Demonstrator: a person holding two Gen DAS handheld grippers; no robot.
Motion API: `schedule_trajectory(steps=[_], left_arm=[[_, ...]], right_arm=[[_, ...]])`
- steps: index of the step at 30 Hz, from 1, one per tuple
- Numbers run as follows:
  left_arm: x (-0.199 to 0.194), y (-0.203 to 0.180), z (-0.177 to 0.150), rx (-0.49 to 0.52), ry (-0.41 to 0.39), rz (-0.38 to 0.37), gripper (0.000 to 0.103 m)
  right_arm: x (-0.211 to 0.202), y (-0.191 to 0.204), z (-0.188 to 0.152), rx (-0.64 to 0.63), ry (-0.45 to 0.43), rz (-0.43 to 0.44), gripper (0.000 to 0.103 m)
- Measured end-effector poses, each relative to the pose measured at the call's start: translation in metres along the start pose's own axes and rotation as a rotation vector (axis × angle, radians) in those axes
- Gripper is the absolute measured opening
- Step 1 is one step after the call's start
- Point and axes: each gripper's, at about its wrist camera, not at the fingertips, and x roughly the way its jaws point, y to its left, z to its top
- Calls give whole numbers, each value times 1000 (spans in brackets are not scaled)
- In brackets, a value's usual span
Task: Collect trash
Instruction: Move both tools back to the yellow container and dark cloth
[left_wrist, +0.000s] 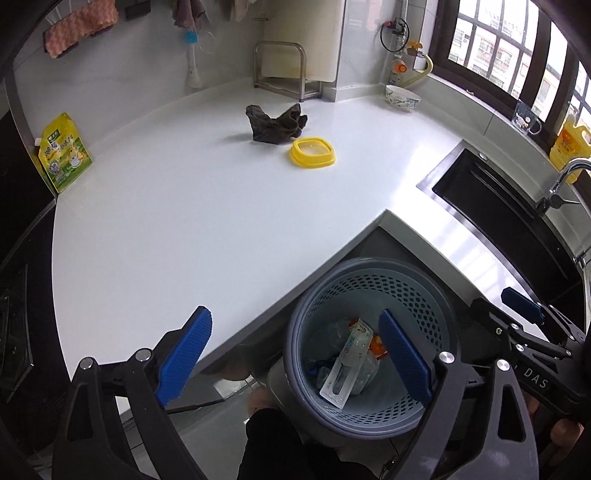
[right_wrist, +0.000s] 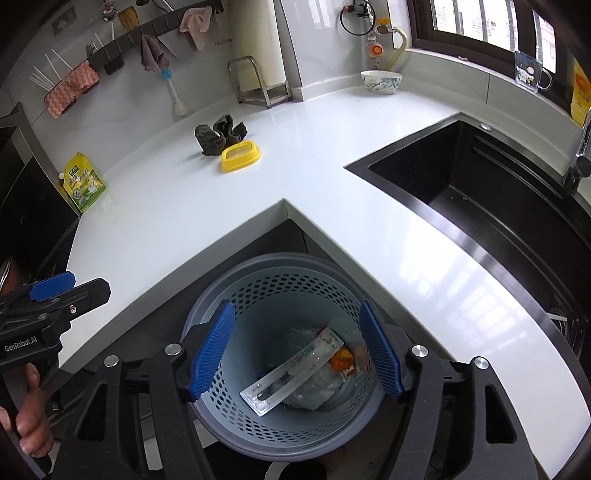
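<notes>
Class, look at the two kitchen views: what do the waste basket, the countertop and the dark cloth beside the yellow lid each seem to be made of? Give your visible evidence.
Waste basket: likely moulded plastic, matte grey-blue; its wall carries regular rows of punched holes.
Countertop: probably polished stone or a solid composite; smooth, white, showing soft window reflections.
Dark cloth: soft fabric, crumpled into standing folds, no shine.

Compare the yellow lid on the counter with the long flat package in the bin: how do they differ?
The yellow lid is a squarish ring with rounded corners; the long flat package is a narrow strip. The lid is bright yellow with a clear centre; the package is white and clear with print. The lid lies flat on the counter; the package leans among other trash inside the bin. Neither is held by a gripper.
</notes>
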Motion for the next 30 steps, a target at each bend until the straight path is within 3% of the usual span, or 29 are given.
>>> schedule_trajectory(steps=[3, 15, 25, 30], left_arm=[[-6, 11, 10, -12, -33, 18, 95], [-4, 50, 67, 29, -137, 48, 96], [27, 78, 114, 81, -193, 36, 96], [58, 94, 136, 95, -176, -6, 96]], right_arm=[[-3, 6, 10, -10, -40, 6, 73], [19, 37, 60, 0, -110, -39, 74], [58, 66, 106, -19, -155, -101, 78], [94, 75, 126, -17, -146, -121, 78]])
